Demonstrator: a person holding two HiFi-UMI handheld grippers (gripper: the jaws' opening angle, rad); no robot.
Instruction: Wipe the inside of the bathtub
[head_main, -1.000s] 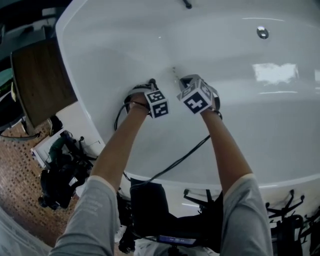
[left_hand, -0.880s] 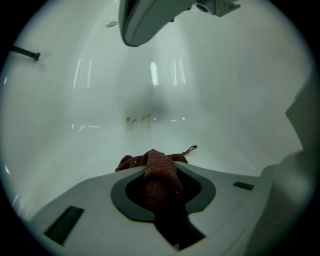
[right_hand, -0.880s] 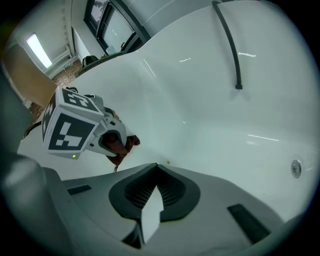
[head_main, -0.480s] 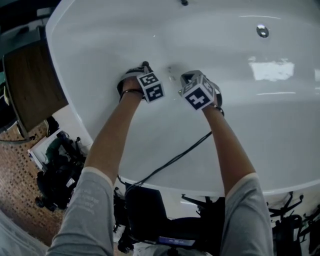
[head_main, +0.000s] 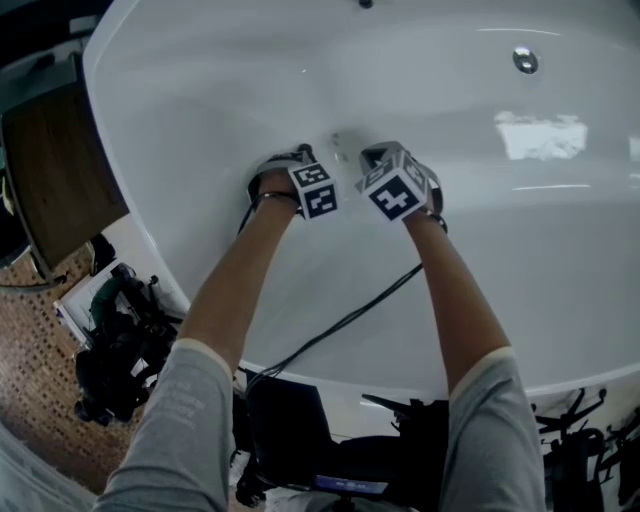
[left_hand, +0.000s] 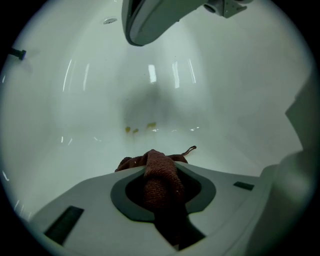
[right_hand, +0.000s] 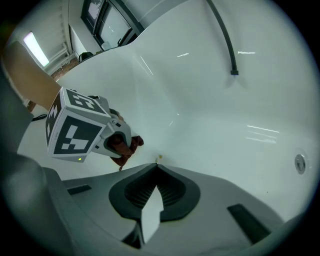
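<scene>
Both grippers reach into the white bathtub (head_main: 560, 250) at its sloped left end. My left gripper (head_main: 288, 160) is shut on a dark red-brown cloth (left_hand: 161, 177), which bunches out past the jaw tips against the tub wall. From the right gripper view, that left gripper (right_hand: 117, 142) and the cloth (right_hand: 125, 149) sit just left of my right gripper (right_hand: 156, 167). The right gripper (head_main: 372, 157) is shut with nothing in it, its tips close to the tub surface. A few small yellow specks (left_hand: 136, 129) lie on the wall ahead of the cloth.
A round chrome fitting (head_main: 524, 61) sits in the tub's far wall, and a black hose (right_hand: 226, 37) hangs over the rim. A brown wooden table (head_main: 55, 165) stands left of the tub. Black gear (head_main: 115, 345) and chair bases (head_main: 575, 440) are on the floor; a cable (head_main: 340, 325) crosses the near rim.
The left gripper with the cloth swept up and left along the tub wall, then came back right and slightly down beside the right gripper. The right gripper rose slightly, then held.
</scene>
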